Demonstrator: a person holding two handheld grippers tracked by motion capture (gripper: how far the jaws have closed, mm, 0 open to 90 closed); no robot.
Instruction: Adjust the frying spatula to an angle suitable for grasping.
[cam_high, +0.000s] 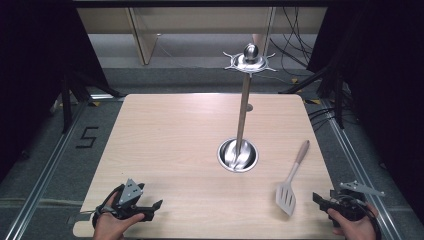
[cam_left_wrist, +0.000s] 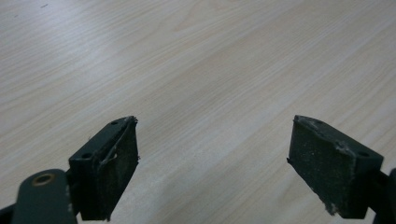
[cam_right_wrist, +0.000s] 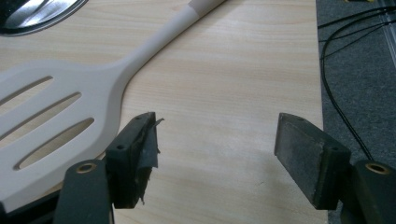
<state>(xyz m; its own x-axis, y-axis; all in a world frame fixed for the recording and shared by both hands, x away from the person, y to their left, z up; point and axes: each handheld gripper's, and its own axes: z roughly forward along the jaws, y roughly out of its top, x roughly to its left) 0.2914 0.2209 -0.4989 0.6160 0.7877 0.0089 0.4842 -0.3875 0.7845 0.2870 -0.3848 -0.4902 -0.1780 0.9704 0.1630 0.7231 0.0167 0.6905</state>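
A white slotted spatula (cam_high: 290, 185) lies flat on the wooden table (cam_high: 175, 130), its wooden handle pointing to the far right. In the right gripper view the spatula's blade (cam_right_wrist: 51, 116) lies just left of the left jaw. My right gripper (cam_high: 320, 201) rests at the table's front right edge, open and empty (cam_right_wrist: 215, 149). My left gripper (cam_high: 152, 209) sits at the front left, open over bare wood (cam_left_wrist: 212, 163). A metal rack stands at the middle, with a round steel base (cam_high: 238, 155), a wooden post (cam_high: 243, 110) and a hooked steel top (cam_high: 250, 61).
Dark floor with cables (cam_high: 320, 112) surrounds the table on the right and back. Black stand legs (cam_high: 67, 100) rise at the far left. The steel base's rim (cam_right_wrist: 32, 18) shows at the top left of the right gripper view.
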